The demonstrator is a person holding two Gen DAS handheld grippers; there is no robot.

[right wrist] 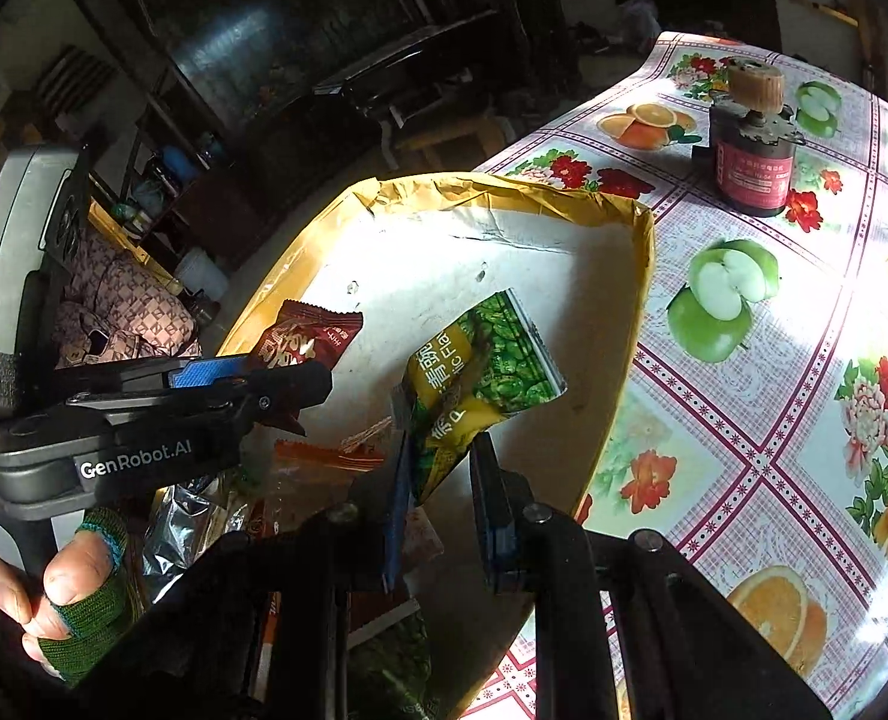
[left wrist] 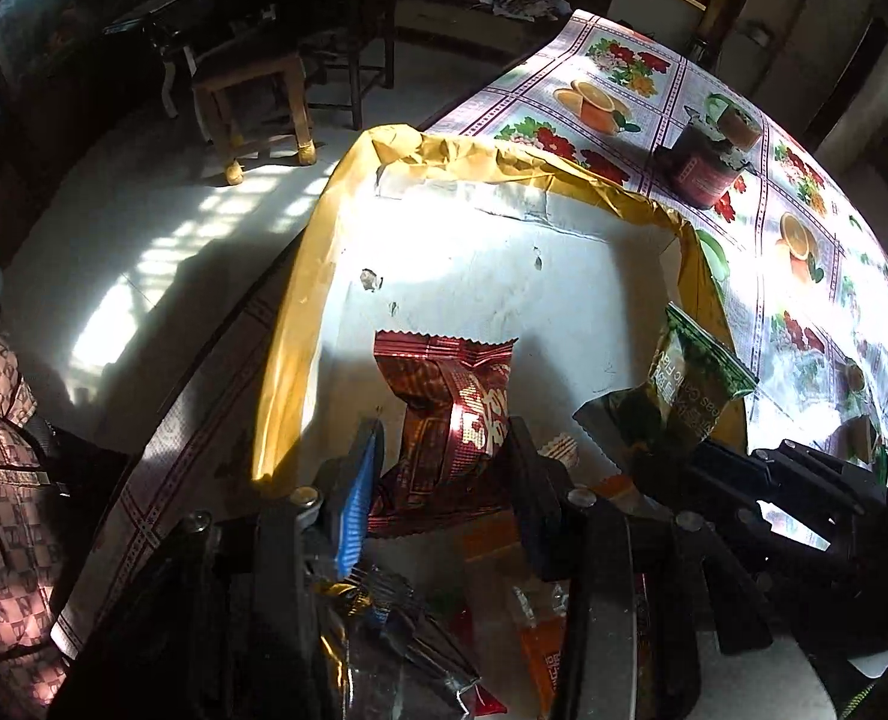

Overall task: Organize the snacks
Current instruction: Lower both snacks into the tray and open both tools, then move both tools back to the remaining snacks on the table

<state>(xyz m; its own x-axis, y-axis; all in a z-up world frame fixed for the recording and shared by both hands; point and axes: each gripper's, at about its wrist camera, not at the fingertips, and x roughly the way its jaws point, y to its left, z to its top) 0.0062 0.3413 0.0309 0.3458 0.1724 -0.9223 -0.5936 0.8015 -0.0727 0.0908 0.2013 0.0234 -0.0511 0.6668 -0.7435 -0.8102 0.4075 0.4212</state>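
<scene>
Table carrying yellow-rimmed box. Left gripper pinching red snack packet over box's left side. Right gripper pinching green pea packet over box's middle.

Red packet; green-and-yellow packet; white tray, yellow-taped rim; table cloth white, fruit-and-flower checks.

Black left gripper with blue finger pad, silver screws, white "GenRobot.AI" lettering; behind it, bare-skinned hand in green fingerless glove.
</scene>
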